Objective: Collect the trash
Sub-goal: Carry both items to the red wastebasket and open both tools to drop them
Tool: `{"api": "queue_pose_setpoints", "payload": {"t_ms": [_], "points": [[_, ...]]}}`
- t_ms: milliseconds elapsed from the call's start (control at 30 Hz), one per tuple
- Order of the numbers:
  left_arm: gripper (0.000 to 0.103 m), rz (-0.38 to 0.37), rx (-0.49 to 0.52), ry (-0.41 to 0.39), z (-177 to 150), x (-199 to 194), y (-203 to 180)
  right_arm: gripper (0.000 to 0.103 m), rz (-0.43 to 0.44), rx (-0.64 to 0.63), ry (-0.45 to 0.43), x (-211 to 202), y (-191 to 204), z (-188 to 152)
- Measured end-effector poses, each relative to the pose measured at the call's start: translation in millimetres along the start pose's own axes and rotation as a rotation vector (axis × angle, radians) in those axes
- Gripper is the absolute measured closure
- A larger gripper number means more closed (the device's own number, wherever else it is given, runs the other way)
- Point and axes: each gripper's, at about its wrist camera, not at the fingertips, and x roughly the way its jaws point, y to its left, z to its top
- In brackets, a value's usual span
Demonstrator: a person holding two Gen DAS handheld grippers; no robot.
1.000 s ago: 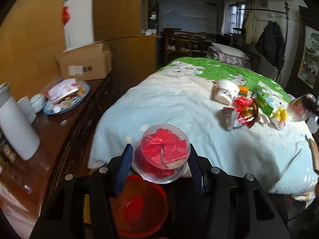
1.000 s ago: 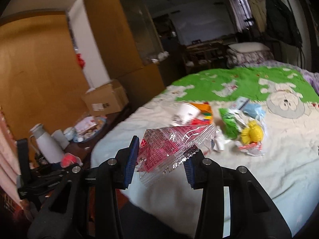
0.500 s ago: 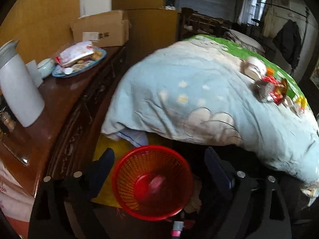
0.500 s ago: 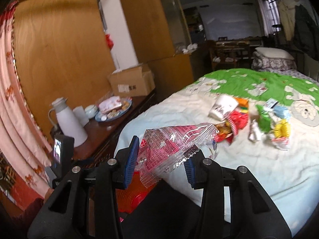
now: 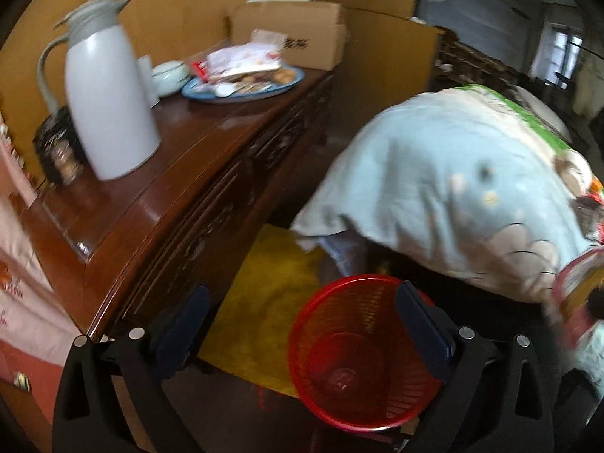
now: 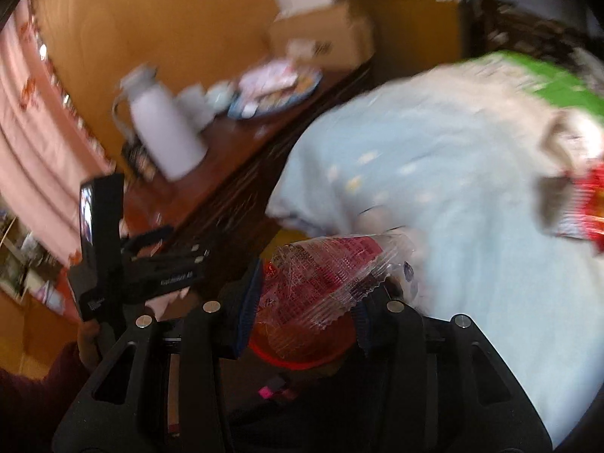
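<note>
Below, the left gripper (image 5: 302, 324) gapes empty over the red basket (image 5: 362, 355) rim; the right gripper (image 6: 305, 302) clenches a clear wrapper (image 6: 332, 271) above it; yellow mat (image 5: 264, 302) leftward.

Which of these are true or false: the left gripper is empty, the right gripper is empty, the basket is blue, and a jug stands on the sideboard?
1. The left gripper holds nothing. True; it is open.
2. The right gripper is empty. False; it grips a clear plastic wrapper.
3. The mesh wastebasket is blue. False; it is red.
4. A white thermos jug stands on the wooden sideboard. True.
</note>
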Motion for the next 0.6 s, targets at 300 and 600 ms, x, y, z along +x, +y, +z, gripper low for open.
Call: {"api": "queue_pose_setpoints", "payload": {"t_ms": [300,600], "points": [[0.006,0.008,-0.048,0.092,-13,33,23,0.030,-0.010,-0.005,0.176,69,1,7],[0.006,-0.007,-0.004,0.054,-6,13,2,0.030,-0.058,0.067,0.030,22,-30,14]]}}
